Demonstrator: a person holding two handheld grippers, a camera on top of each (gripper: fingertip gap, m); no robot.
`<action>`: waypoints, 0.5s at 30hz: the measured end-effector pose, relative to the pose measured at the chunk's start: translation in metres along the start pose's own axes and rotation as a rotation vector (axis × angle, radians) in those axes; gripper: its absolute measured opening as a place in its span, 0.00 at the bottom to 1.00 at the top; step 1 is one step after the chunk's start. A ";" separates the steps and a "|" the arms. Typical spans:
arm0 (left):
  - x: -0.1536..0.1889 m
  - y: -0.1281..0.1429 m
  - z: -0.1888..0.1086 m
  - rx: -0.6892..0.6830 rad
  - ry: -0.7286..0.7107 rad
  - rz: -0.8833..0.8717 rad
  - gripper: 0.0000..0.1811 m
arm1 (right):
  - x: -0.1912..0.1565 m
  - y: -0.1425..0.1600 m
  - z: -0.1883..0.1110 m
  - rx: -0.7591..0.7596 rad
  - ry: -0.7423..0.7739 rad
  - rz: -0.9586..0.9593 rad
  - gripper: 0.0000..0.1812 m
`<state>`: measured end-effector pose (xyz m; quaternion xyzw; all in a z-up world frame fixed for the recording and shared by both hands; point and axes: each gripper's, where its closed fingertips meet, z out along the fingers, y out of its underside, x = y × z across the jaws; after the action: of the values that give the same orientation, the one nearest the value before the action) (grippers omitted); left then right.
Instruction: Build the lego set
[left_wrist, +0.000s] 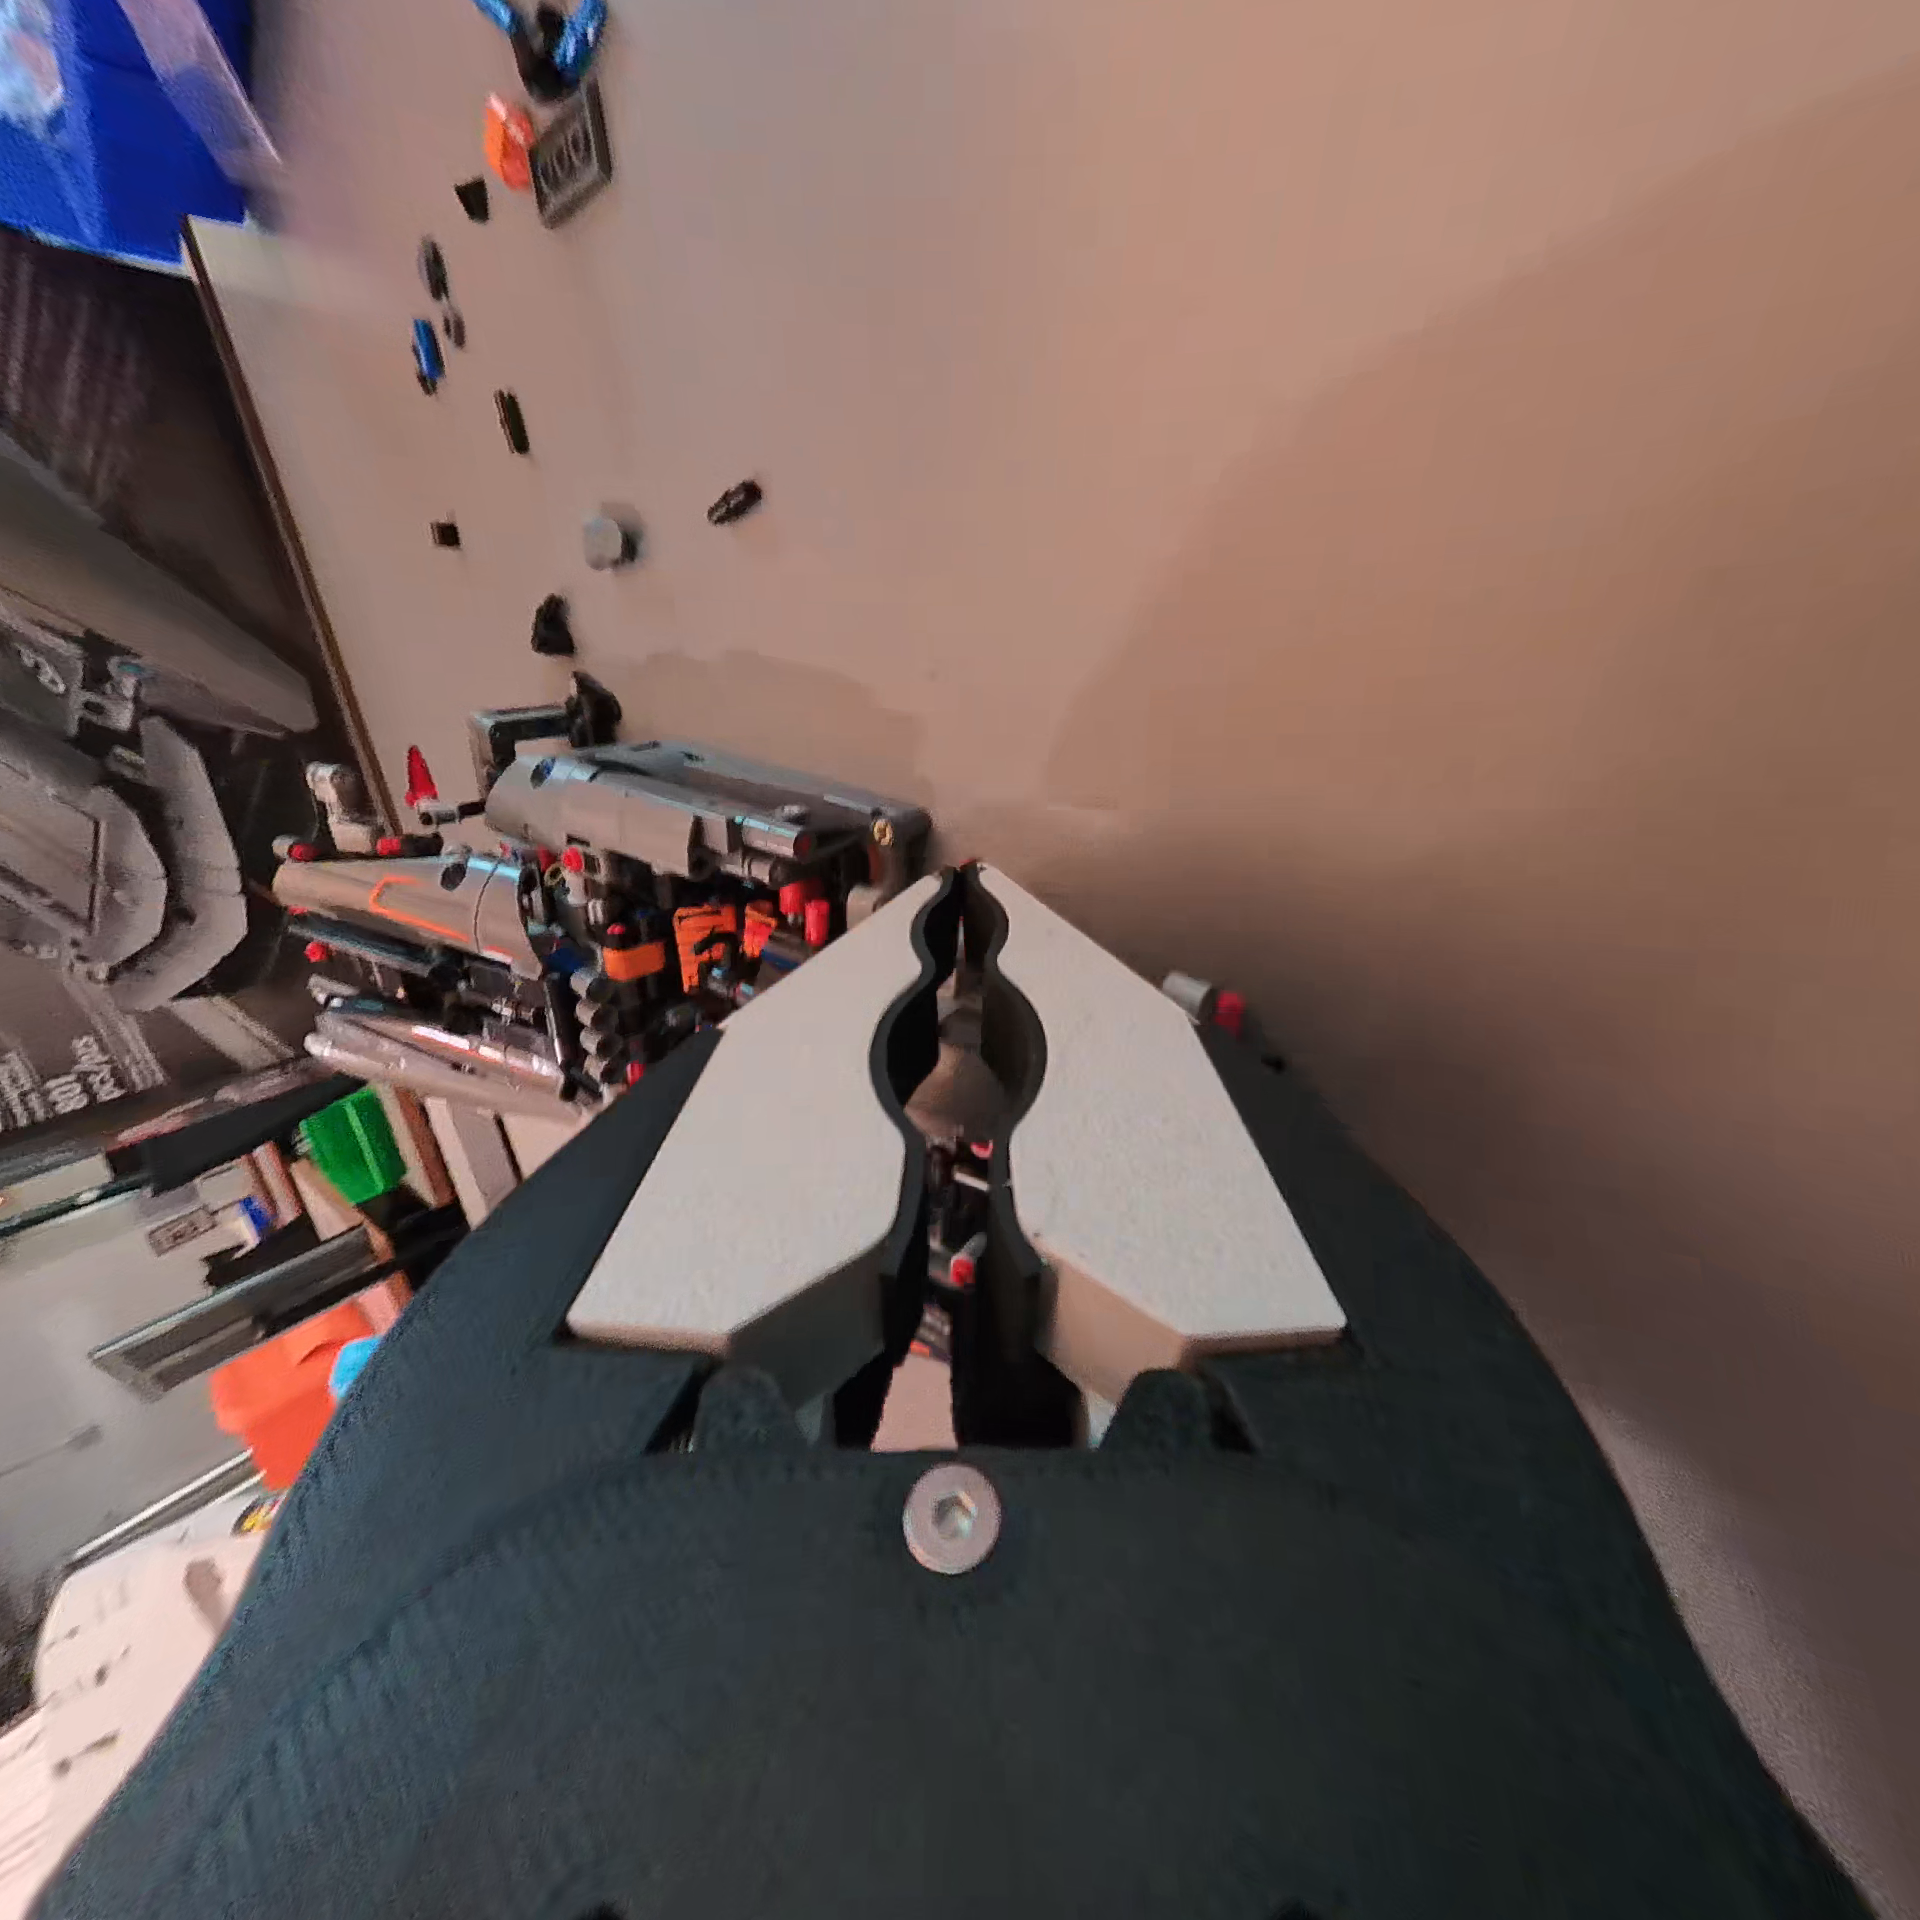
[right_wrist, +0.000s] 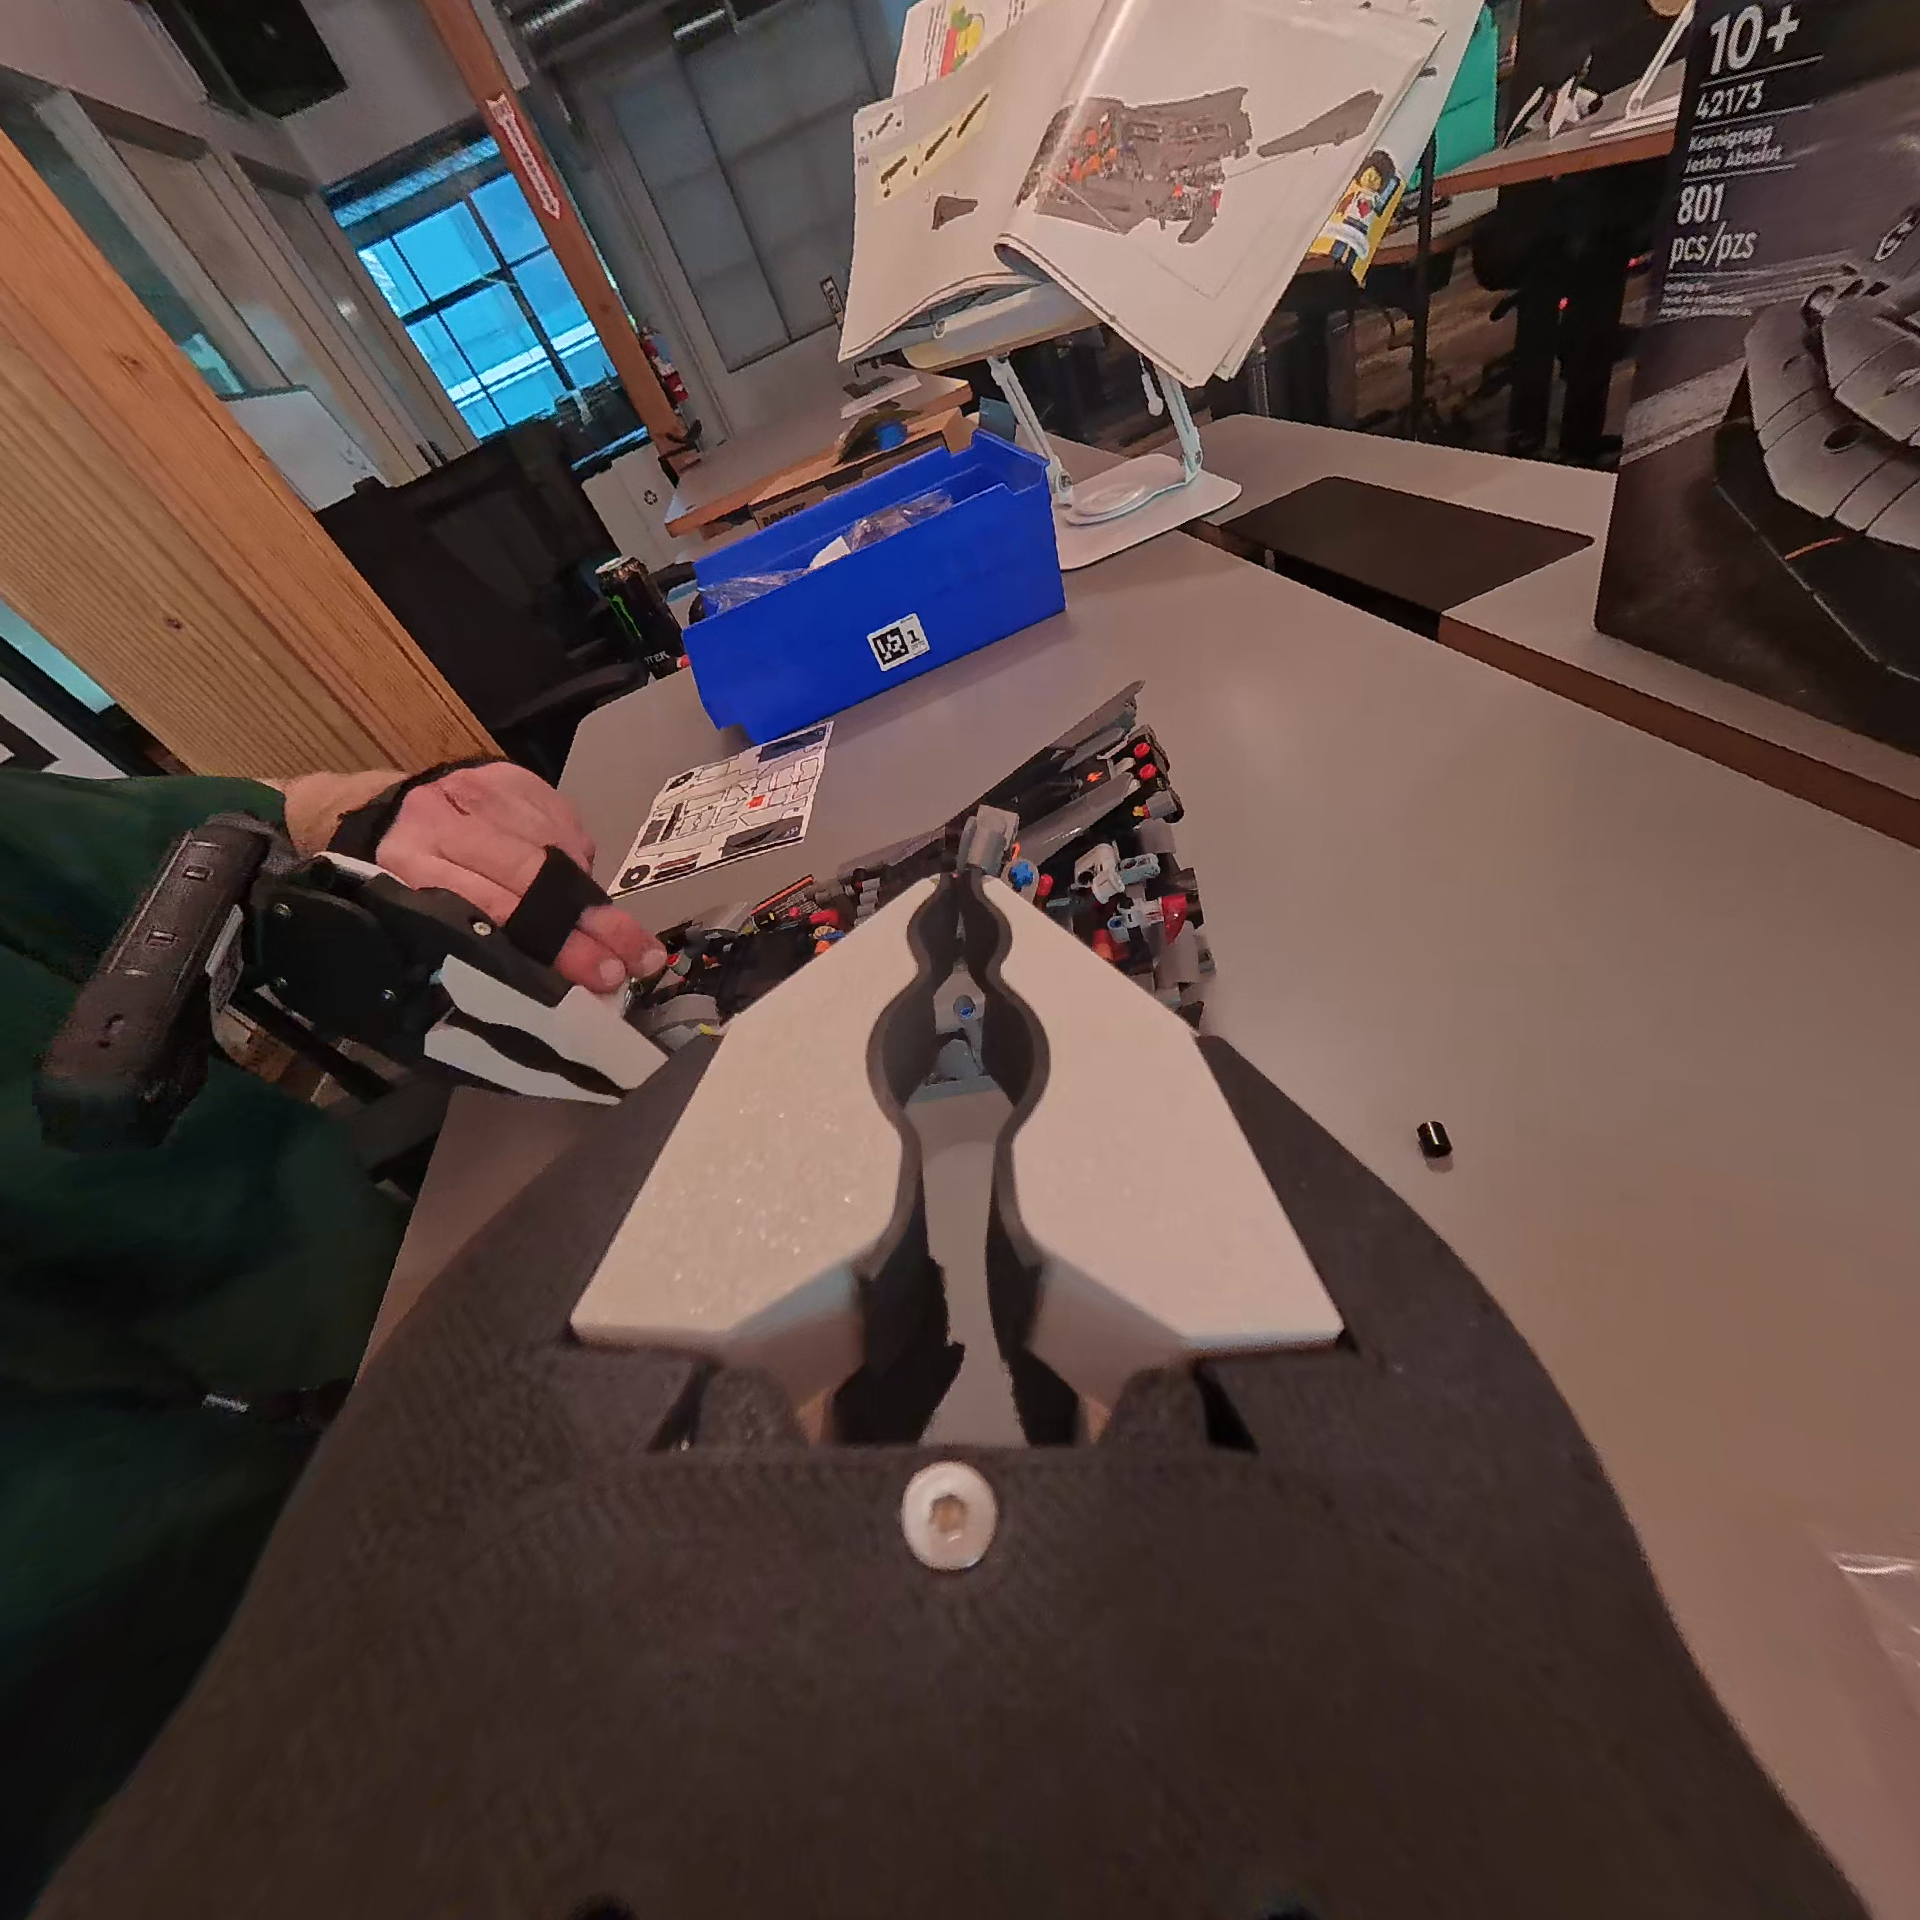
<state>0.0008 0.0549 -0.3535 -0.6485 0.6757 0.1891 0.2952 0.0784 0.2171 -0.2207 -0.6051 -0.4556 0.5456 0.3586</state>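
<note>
A partly built grey, black and orange lego car model (left_wrist: 582, 914) lies on the grey table (right_wrist: 1507, 935). It also shows in the right wrist view (right_wrist: 1101, 862). My left gripper (left_wrist: 961, 883) is shut at the model's near end, with grey and red model parts showing in the gap between its fingers. In the right wrist view the left gripper (right_wrist: 634, 1023) touches the model's left end, held by a hand. My right gripper (right_wrist: 961, 883) is shut on a small grey lego piece (right_wrist: 987, 836) that sticks up past the tips, right over the model.
Loose pieces lie beyond the model: an orange one (left_wrist: 507, 140), a grey plate (left_wrist: 569, 156), a blue one (left_wrist: 426, 348), several black ones. A blue bin (right_wrist: 883, 592), sticker sheet (right_wrist: 727, 810), booklet on a stand (right_wrist: 1132, 177), set box (right_wrist: 1787, 416) and a small black piece (right_wrist: 1434, 1138) are around. Left tips to right tips: about 25 cm. My right gripper's tips are some 15 cm from the grey plate (left_wrist: 569, 156).
</note>
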 end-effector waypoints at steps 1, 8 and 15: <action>-0.001 0.006 0.000 -0.034 -0.003 0.007 0.00 | 0.000 0.000 0.000 0.000 0.001 0.002 0.00; 0.001 0.030 -0.001 -0.136 -0.009 0.039 0.00 | 0.002 0.001 0.000 0.000 0.005 0.022 0.00; -0.001 0.087 -0.008 -0.284 0.007 0.002 0.00 | 0.003 -0.001 -0.005 0.033 -0.010 0.056 0.00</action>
<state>-0.0868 0.0588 -0.3581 -0.6838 0.6439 0.2808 0.1977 0.0829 0.2209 -0.2200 -0.6089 -0.4313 0.5657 0.3509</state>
